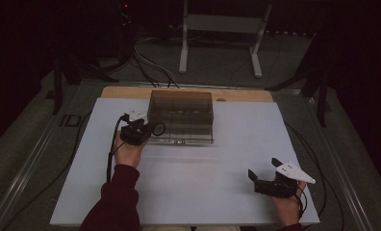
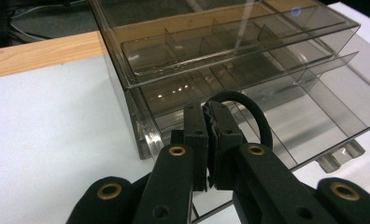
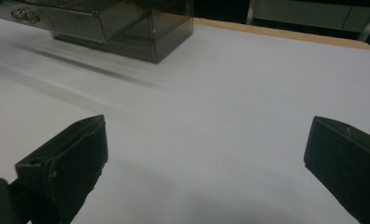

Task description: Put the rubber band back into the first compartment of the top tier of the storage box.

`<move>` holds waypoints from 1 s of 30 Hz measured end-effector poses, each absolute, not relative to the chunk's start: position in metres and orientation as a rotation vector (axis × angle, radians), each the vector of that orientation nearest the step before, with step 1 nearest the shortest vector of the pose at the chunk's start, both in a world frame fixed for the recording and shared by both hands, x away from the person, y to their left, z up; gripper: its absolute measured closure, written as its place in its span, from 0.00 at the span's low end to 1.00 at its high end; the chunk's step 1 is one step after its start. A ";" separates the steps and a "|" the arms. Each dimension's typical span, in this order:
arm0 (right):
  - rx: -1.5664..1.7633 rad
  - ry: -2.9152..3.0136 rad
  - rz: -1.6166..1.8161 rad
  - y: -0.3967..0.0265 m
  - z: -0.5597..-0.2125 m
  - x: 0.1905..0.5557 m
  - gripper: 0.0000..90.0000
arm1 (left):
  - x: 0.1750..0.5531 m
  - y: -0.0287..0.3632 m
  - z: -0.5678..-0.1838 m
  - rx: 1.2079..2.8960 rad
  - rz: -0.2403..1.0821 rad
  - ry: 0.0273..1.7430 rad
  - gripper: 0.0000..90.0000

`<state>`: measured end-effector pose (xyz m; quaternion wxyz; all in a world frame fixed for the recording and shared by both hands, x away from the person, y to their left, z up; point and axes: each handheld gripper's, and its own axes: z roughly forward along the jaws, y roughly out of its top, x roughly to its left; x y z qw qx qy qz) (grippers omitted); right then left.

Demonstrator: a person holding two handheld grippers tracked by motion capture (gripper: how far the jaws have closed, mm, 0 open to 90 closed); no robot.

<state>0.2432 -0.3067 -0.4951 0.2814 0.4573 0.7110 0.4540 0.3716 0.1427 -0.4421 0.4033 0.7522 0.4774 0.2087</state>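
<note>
A smoky clear plastic drawer box (image 1: 181, 115) stands at the back middle of the white table top (image 1: 203, 183). Its lower drawer (image 2: 323, 107), split by dividers, is pulled out toward me. My left gripper (image 1: 149, 129) hovers at the box's front left corner, shut on a black elastic ring (image 1: 158, 128). In the left gripper view the ring (image 2: 258, 116) arches out from the closed jaws of the left gripper (image 2: 210, 114), just above the open drawer. My right gripper (image 1: 264, 168) rests low at the right front of the table, open with nothing between its jaws. In its own view, that right gripper (image 3: 206, 128) faces bare table, with the box (image 3: 127, 23) far off.
A strip of wooden table edge (image 1: 131, 92) shows behind the white sheet. A white desk frame (image 1: 217, 29) and cables (image 1: 150, 62) lie on the floor beyond the table. The drawer's handle (image 2: 337, 156) sticks out at its front.
</note>
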 end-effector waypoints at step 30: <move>1.223 1.906 1.217 -0.307 -0.495 0.243 0.00 | 0.381 0.126 -0.458 1.969 0.513 1.222 0.98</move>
